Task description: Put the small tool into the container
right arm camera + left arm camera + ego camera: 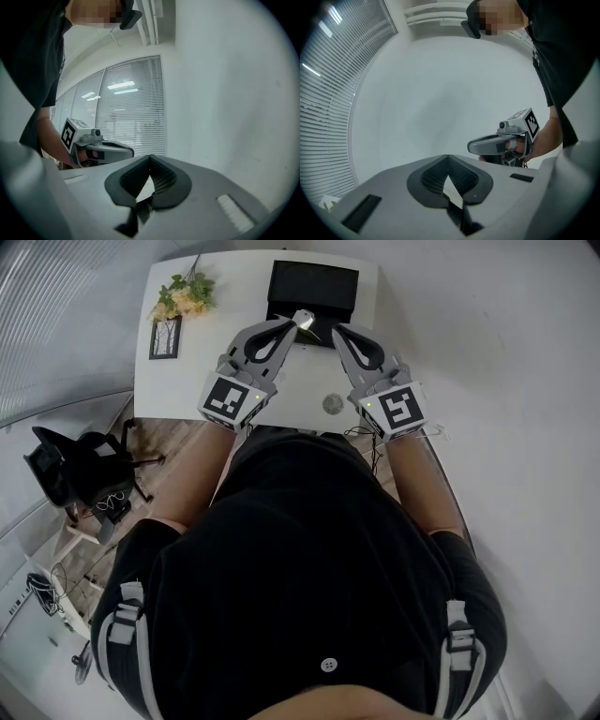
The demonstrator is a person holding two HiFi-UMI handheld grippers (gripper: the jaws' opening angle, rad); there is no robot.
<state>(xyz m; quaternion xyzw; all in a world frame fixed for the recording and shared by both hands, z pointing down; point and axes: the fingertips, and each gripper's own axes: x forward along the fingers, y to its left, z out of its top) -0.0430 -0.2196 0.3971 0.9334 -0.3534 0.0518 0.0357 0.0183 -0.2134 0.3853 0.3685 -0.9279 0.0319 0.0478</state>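
In the head view both grippers are raised over the far half of a white table (178, 395). A black open container (313, 289) stands at the table's far edge, just beyond their tips. My left gripper (300, 321) is shut; a small pale shiny bit shows at its tip, and I cannot tell if it is a held thing. My right gripper (338, 330) is shut too. Both gripper views tilt up at a bare wall: the left gripper (448, 157) and the right gripper (150, 157) have their jaws meeting, with nothing seen between them. Each view shows the other gripper (470, 147) (132, 152) alongside.
A bunch of flowers (185, 294) and a small dark picture frame (165, 337) sit at the table's far left. A round grey disc (332, 404) lies in the table's near middle. A black chair (80, 470) stands on the floor at the left. Window blinds (131, 108) fill the left wall.
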